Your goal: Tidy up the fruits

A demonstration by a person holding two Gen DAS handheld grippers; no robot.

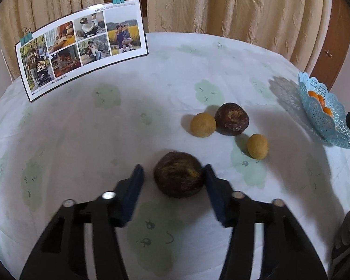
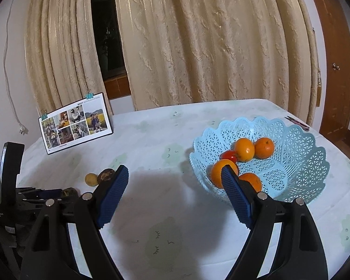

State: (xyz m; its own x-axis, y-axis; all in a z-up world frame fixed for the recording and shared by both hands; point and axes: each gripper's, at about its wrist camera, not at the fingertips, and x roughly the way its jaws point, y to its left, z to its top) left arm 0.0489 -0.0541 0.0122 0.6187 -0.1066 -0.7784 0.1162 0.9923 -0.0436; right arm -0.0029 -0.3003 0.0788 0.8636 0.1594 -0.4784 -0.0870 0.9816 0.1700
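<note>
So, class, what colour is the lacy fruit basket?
Light blue; the basket shows best in the right wrist view.

Left gripper (image 1: 175,182): angled downward, jaws partly closed around a fruit. Right gripper (image 2: 175,182): jaws wide, empty.

Open worktop (image 1: 81,140) lies bare to the left of my left gripper (image 1: 173,175), up to the photo card (image 1: 81,49) standing at the far edge. Ahead and to the right, a dark fruit (image 1: 231,119) and two yellow fruits (image 1: 203,125) crowd the path toward the blue basket (image 2: 291,140). My right gripper (image 2: 175,182) has clear cloth between its jaws; the basket rim stands just beside its right finger.
</note>
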